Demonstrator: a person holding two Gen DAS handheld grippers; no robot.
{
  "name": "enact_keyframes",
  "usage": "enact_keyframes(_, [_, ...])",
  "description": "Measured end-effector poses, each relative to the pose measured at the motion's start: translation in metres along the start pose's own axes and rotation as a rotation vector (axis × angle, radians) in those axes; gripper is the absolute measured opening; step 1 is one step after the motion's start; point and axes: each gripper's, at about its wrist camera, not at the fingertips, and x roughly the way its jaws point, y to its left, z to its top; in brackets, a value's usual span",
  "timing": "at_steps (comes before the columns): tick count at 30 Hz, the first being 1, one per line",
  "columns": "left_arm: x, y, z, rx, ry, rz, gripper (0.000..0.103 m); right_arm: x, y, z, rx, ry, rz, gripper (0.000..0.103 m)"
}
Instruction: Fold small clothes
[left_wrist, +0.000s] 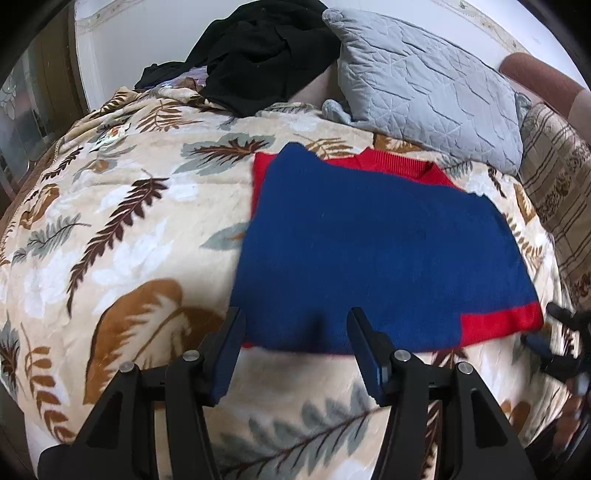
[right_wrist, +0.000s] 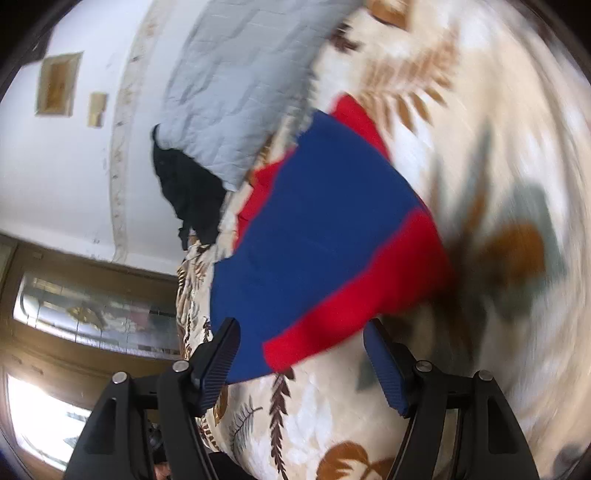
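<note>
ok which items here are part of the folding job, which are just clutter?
Job:
- blue and red sweater, partly folded, flat on the leaf-print blanket
- left gripper, open at its near edge
- right gripper, open

Lying about:
- grey quilted pillow
- black clothing heap
- striped cushion

Your right view is smeared: the blanket (right_wrist: 498, 155) pattern at right is streaks. The sweater (left_wrist: 369, 243) hides its own red layer, showing only edges. The pillow (left_wrist: 424, 92) covers the blanket behind it. The right gripper (left_wrist: 565, 343) is blurred at the frame edge.
</note>
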Motion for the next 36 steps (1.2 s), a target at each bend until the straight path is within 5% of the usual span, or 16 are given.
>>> enact_keyframes(8, [0.032,-0.018,0.027,-0.011,0.003,0.004,0.058,0.017,-0.009,0.028,0.134,-0.079,0.002,0.073])
enact_keyframes(9, [0.037,-0.019,0.028,-0.012,0.015,0.008,0.058,0.020,-0.006,0.030,0.117,-0.084,-0.015,0.069])
enact_keyframes(11, [0.045,-0.019,0.028,-0.014,0.038,0.015,0.058,0.024,0.000,0.034,0.059,-0.088,-0.111,0.018])
enact_keyframes(15, [0.047,-0.016,0.026,0.001,0.035,0.027,0.058,0.016,0.002,0.032,0.017,-0.100,-0.149,0.012])
enact_keyframes(18, [0.047,-0.013,0.027,-0.001,0.027,0.027,0.058,0.011,0.008,0.024,-0.037,-0.069,-0.184,0.015])
enact_keyframes(20, [0.049,-0.011,0.029,-0.009,0.025,0.030,0.058,0.004,-0.006,0.017,0.013,-0.078,-0.178,0.035])
enact_keyframes(21, [0.050,-0.011,0.030,-0.012,0.026,0.028,0.058,0.001,-0.012,0.013,0.053,-0.077,-0.114,0.066])
enact_keyframes(22, [0.052,-0.011,0.031,-0.015,0.029,0.025,0.058,-0.001,-0.011,0.011,0.061,-0.090,-0.062,0.077])
enact_keyframes(29, [0.057,-0.013,0.030,-0.009,0.031,0.027,0.058,0.015,-0.011,0.032,0.152,-0.120,-0.096,0.081])
enact_keyframes(30, [0.058,-0.012,0.031,-0.011,0.034,0.027,0.058,0.016,-0.009,0.034,0.139,-0.127,-0.108,0.060])
enact_keyframes(31, [0.059,-0.012,0.032,-0.011,0.037,0.025,0.058,0.021,-0.007,0.035,0.125,-0.112,-0.150,0.016])
enact_keyframes(36, [0.061,-0.009,0.035,0.001,0.017,0.022,0.058,-0.013,0.034,0.017,-0.107,-0.235,-0.234,0.015])
